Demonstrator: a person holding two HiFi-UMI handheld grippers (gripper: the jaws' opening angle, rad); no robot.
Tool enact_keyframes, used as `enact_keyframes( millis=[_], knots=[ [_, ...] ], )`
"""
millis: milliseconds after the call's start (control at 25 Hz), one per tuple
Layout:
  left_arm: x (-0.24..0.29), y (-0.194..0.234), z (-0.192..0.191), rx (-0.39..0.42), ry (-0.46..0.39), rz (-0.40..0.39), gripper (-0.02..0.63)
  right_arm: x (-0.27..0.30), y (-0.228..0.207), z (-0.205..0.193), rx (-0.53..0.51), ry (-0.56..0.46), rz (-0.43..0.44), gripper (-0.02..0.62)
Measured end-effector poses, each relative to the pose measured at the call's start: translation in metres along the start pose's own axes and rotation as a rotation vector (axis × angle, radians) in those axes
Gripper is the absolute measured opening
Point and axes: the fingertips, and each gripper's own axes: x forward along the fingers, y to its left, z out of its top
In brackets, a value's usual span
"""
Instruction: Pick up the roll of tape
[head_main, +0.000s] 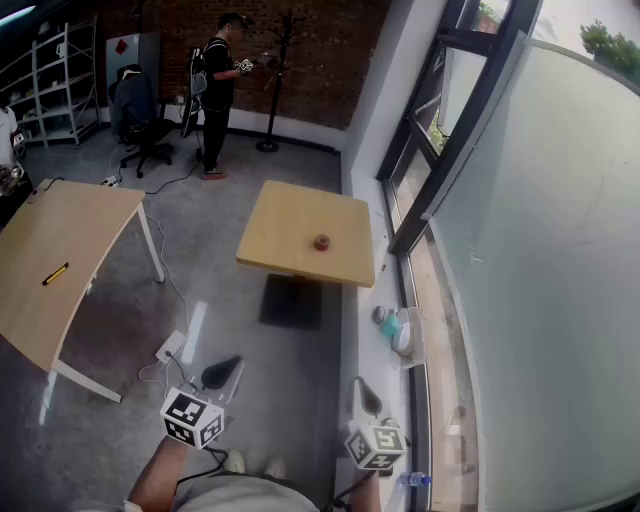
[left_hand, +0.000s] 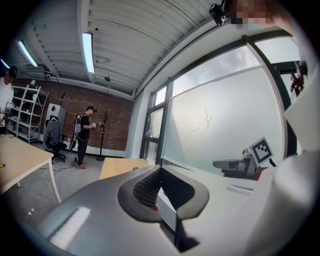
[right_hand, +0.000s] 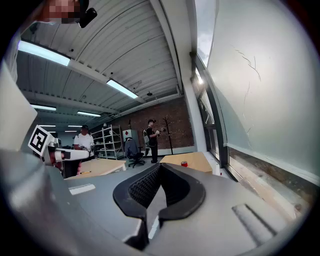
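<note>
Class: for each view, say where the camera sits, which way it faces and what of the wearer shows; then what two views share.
Head view: on the head, facing steeply down at the table; left gripper, right gripper and a forearm show.
Left gripper view: on the left gripper, facing level along closed jaws toward the window; right gripper shows.
Right gripper view: on that gripper, facing the table; left gripper shows.
Shared: head and right gripper views show the roll of tape.

An open-plan office or lab workspace: a dark brick wall (head_main: 300, 50) across the top, white metal shelving (head_main: 55, 80) at upper left, a wheeled office chair (head_main: 140, 115), pale wooden tables (head_main: 300, 225) on a grey floor (head_main: 210, 270), frosted window glazing (head_main: 540, 250) down the right, and ceiling strip lights (left_hand: 88, 50).
</note>
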Motion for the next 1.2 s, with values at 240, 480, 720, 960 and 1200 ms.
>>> enact_keyframes(
  millis=[240, 480, 720, 960, 1200],
  knots=[
    [0.006, -0.009, -0.003, 0.002, 0.005, -0.005, 0.0, -0.003, -0.007, -0.003, 0.004, 0.005, 0.004, 0.012],
    [0.015, -0.02, -0.004, 0.009, 0.014, -0.003, 0.0, -0.008, -0.016, 0.003, 0.064, -0.036, 0.035, 0.014],
    [0.027, -0.037, -0.008, 0.015, 0.017, 0.006, 0.0, -0.011, -0.041, 0.002, 0.055, -0.033, 0.037, 0.014],
    [0.036, -0.057, -0.014, 0.026, -0.007, 0.034, 0.0, -0.018, -0.059, -0.008, 0.041, -0.014, 0.07, 0.014],
    [0.051, -0.07, -0.019, 0.026, 0.002, 0.034, 0.0, -0.015, -0.071, -0.005, 0.028, -0.011, 0.086, 0.014]
  ],
)
